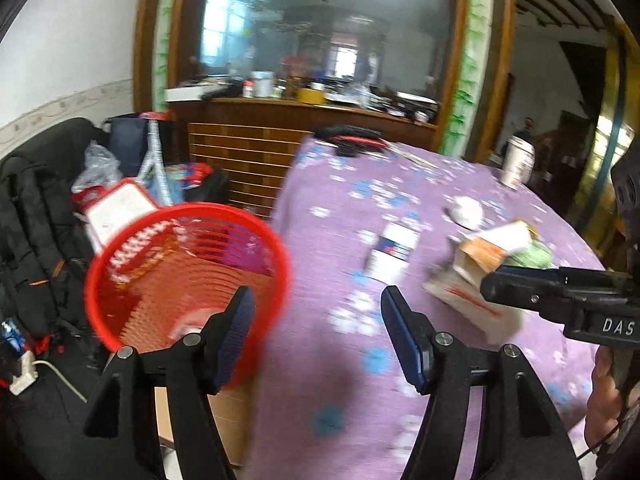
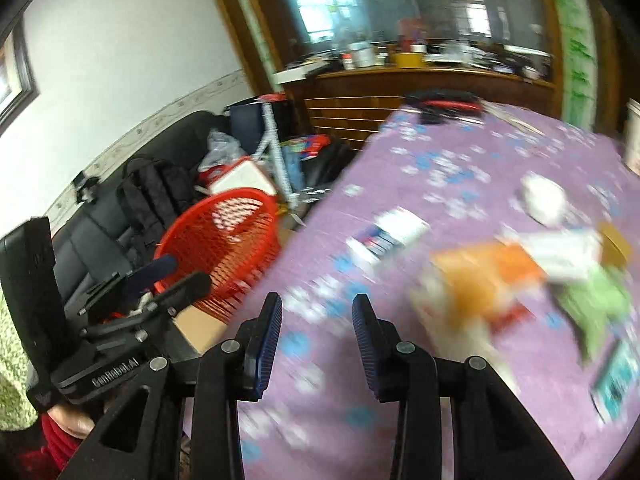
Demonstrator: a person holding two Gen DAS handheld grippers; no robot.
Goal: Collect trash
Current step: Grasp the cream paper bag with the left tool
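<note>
red mesh basket (image 1: 186, 276) beside the table's left edge; purple floral tablecloth (image 1: 344, 360) bearing trash: a white-and-blue packet (image 1: 394, 250), crumpled white paper (image 1: 466, 210), and an orange-and-white carton (image 1: 496, 246), blurred, possibly with green wrapping. left gripper (image 1: 318, 336) empty, jaws spread; right gripper (image 2: 318, 344) empty, jaws parted, above the cloth.

1. You have a table under a purple flowered cloth (image 1: 340, 360) (image 2: 460, 152).
2. A small white and blue box (image 1: 394, 250) (image 2: 386, 236) lies flat on it near the left edge.
3. To its right sits a heap of paper and card scraps (image 1: 484, 264) (image 2: 520, 276): orange, white and green.
4. A crumpled white wad (image 1: 466, 212) (image 2: 544, 200) lies just behind the heap.
5. A white paper cup (image 1: 518, 160) stands at the far right.
6. A black and red object (image 1: 352, 138) (image 2: 444, 106) lies at the far edge; blur hides what it is.
</note>
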